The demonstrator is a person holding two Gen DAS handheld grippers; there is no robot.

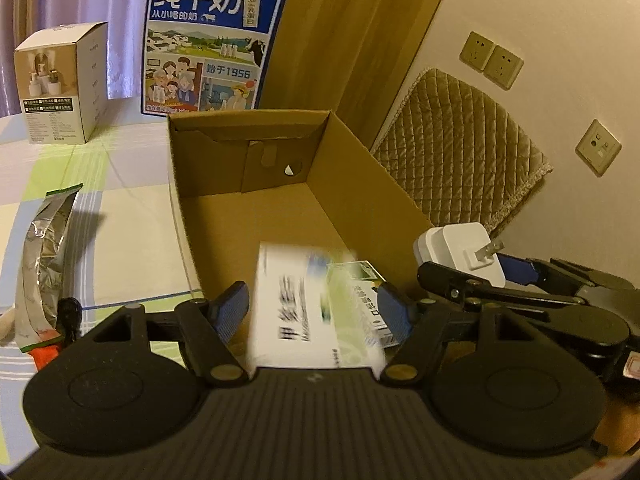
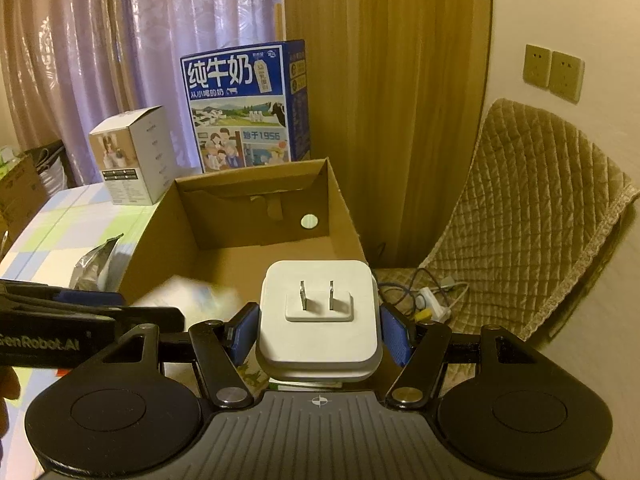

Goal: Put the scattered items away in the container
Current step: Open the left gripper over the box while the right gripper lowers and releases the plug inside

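Note:
An open cardboard box [image 1: 372, 176] [image 2: 344, 208] stands on the checked tablecloth. My left gripper [image 1: 312, 312] is over the box's near end with its jaws spread; a white medicine box [image 1: 304, 312], blurred, lies between the blue pads without touching them, next to a smaller green-and-white box [image 1: 360, 284]. My right gripper [image 2: 320, 332] is shut on a white plug charger [image 2: 320, 316], prongs facing forward, above the box's near right corner. The charger also shows in the left wrist view [image 1: 460, 252]. The blurred white box shows in the right wrist view [image 2: 188, 296].
A silver foil pouch [image 1: 44, 264] [image 2: 94, 264] lies on the table left of the box. A blue milk carton [image 1: 216, 44] [image 2: 246, 108] and a small white product box [image 1: 60, 84] [image 2: 132, 156] stand behind. A quilted chair [image 2: 532, 216] is at the right.

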